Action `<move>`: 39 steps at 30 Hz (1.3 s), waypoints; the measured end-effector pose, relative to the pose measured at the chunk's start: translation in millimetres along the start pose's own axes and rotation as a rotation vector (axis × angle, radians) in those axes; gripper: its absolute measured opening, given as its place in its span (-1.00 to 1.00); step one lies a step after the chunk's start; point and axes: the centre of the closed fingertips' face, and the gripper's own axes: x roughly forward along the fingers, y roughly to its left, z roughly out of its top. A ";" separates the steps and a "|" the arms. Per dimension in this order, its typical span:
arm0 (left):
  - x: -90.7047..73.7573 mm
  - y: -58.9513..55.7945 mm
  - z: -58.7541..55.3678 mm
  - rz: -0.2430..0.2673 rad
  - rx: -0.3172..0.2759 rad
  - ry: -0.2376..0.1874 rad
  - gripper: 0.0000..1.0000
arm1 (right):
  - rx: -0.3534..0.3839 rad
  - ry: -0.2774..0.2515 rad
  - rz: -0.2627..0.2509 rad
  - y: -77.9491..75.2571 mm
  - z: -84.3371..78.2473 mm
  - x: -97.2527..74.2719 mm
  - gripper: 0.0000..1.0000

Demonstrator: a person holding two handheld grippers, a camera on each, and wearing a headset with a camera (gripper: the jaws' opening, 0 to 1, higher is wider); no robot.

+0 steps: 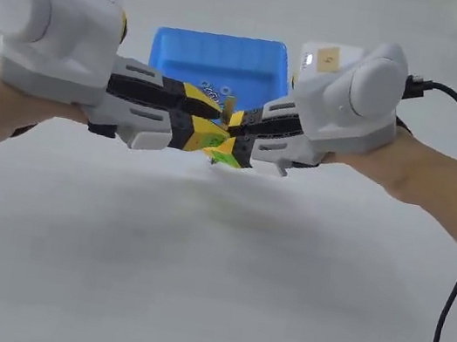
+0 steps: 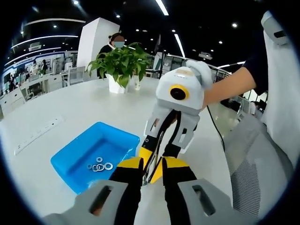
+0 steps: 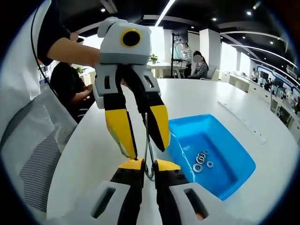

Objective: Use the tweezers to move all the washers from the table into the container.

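My right gripper (image 3: 150,164) has its jaws pressed onto one end of the thin bare-metal tweezers (image 3: 147,145), pinching them. My left gripper (image 2: 151,163) meets it nose to nose. Its jaws are spread a little to either side of the same tweezers, and I see no sign that they press. The tweezers' long axis runs straight out from my right jaws into the gap of my left ones, so both are equally near. I judge this a regrip to set the tips. Out past the jaws, right of my right pair and left of my left pair, sits the shallow blue plastic container (image 3: 220,140). The small flat steel washers (image 3: 201,165) I can see are clustered on its floor. The white table (image 1: 212,266) lies beneath both pairs.
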 end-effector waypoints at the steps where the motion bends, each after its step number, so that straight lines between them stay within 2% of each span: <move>1: -1.5 1.0 0.8 0.004 -0.002 -0.004 -0.60 | -0.002 0.003 -0.001 0.5 0.6 -0.5 -0.82; 8: -14.0 -5.2 6.0 0.041 0.007 -0.021 -0.51 | -0.017 0.019 -0.009 3.4 10.1 -7.2 -0.82; 9: -17.3 -4.1 6.0 0.059 0.028 -0.020 -0.51 | -0.020 0.018 -0.010 3.3 11.5 -8.1 -0.82; 14: -29.5 -4.3 3.3 0.087 0.039 0.003 -0.41 | -0.013 0.010 -0.024 1.5 17.6 -13.3 -0.82; 17: -37.2 -5.6 9.0 0.110 0.029 -0.035 -0.36 | -0.016 0.011 -0.030 2.4 20.8 -18.1 -0.82; 19: -41.0 -4.2 7.2 0.136 0.044 -0.024 -0.30 | -0.018 0.009 -0.029 3.4 24.1 -21.4 -0.82; 22: -44.8 -4.8 2.3 0.156 0.025 -0.014 -0.16 | -0.031 0.005 -0.031 3.3 28.8 -25.5 -0.82; 24: -46.5 -5.9 -2.0 0.158 0.031 0.005 -0.12 | -0.032 0.006 -0.035 1.7 31.9 -28.3 -0.82; 27: -52.5 -8.4 -2.7 0.155 0.035 0.010 -0.12 | -0.045 0.002 -0.034 -0.5 38.2 -32.5 -0.82; 31: -59.3 -8.1 2.1 0.170 0.021 -0.027 0.00 | -0.066 -0.001 -0.033 -7.4 48.3 -37.5 -0.82; 39: -66.4 -5.9 -6.8 0.210 0.010 -0.021 0.23 | -0.106 -0.025 -0.070 -41.1 71.2 -45.0 -0.82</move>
